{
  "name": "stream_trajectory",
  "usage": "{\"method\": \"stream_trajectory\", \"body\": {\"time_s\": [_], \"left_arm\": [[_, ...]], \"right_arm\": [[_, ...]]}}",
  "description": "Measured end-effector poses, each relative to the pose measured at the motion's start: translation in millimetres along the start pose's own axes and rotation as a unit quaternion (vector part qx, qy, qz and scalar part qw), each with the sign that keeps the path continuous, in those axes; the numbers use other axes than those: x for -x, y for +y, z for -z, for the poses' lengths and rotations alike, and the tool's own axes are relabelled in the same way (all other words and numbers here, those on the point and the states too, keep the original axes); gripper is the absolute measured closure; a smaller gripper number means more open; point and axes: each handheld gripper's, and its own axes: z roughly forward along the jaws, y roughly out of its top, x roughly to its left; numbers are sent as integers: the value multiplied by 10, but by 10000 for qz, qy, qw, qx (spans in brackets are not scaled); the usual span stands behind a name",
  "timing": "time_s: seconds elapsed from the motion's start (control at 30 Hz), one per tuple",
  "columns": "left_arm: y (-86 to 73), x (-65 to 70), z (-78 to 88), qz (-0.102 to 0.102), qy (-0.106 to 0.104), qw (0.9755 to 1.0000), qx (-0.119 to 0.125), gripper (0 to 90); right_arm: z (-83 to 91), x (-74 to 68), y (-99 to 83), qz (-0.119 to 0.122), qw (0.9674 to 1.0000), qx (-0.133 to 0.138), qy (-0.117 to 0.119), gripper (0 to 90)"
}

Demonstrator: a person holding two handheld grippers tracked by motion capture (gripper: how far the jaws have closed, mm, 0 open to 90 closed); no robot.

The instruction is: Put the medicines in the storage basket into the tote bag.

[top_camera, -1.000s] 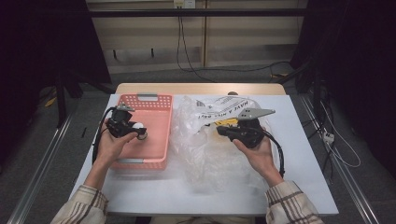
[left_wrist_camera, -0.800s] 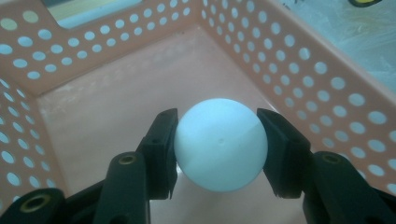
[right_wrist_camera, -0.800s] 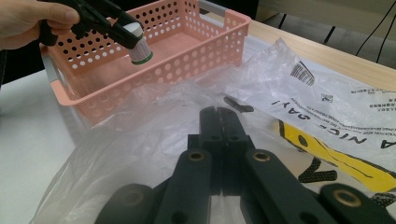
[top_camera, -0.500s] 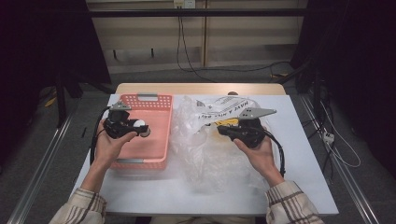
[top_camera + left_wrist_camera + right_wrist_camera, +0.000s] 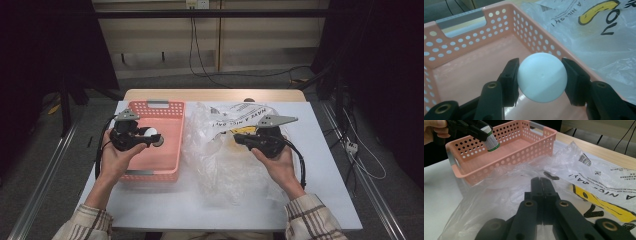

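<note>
White-capped small bottle (image 5: 542, 77), seen cap-end on in the left gripper view as a smooth pale dome, sits clamped between the two black jaws of the left gripper (image 5: 541, 80), one pad pressed against each side of it. From the right gripper view the same bottle (image 5: 490, 141) shows its side: a white body with a green band near its lower end, hanging tilted under the left gripper (image 5: 477, 131) and held above the floor of the pink basket (image 5: 506, 157), not touching it. In the high view the left gripper (image 5: 150, 140) is held over the left half of the pink basket (image 5: 167, 172), with the bottle (image 5: 155, 138) as a small white spot at its tip; the person's left hand (image 5: 116, 159) wraps the gripper's body from below. The basket is a perforated plastic one with grey handles at its ends, and it stands on the white table (image 5: 320, 200). Just beside it to the right lies a crumpled clear plastic bag (image 5: 220, 160) printed with black lettering and a yellow shape. The right gripper (image 5: 541, 185) rests over that bag with its jaws pressed flat together, nothing between them; the right hand (image 5: 277, 162) holds it low above the plastic.
</note>
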Motion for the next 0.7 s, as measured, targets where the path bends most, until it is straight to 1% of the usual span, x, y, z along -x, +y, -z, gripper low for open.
{"method": "stream_trajectory", "body": {"time_s": [0.1, 0.23, 0.27, 0.33, 0.37, 0.57, 0.63, 0.67, 0.7], "left_arm": [[15, 36, 15, -36, 21, 10000, 27, 511], [27, 74, 31, -44, -34, 10000, 80, 512], [33, 83, 41, -121, -12, 9999, 59, 512], [36, 119, 45, -132, -67, 9998, 101, 511], [42, 137, 51, -194, -44, 9998, 89, 512], [72, 266, 47, -293, -176, 9993, 171, 512], [85, 310, 58, -315, -189, 9992, 168, 511], [90, 326, 61, -341, -213, 9990, 212, 511], [96, 346, 70, -321, -247, 9989, 227, 511]], "right_arm": [[-3, -5, 0, 7, 10000, -10, -3, 900], [-2, -6, 0, 10, 10000, -9, -4, 900], [0, -7, 1, 8, 10000, -8, -10, 900], [3, -7, 1, 12, 10000, 20, -14, 900], [5, -6, 3, 12, 10000, 17, -11, 900], [-2, -9, -1, 15, 10000, 7, -7, 900], [0, -11, 0, 15, 10000, 14, -16, 900], [1, -12, 1, 17, 10000, 20, -15, 900], [3, -11, 1, 21, 10000, 25, -17, 900]]}}
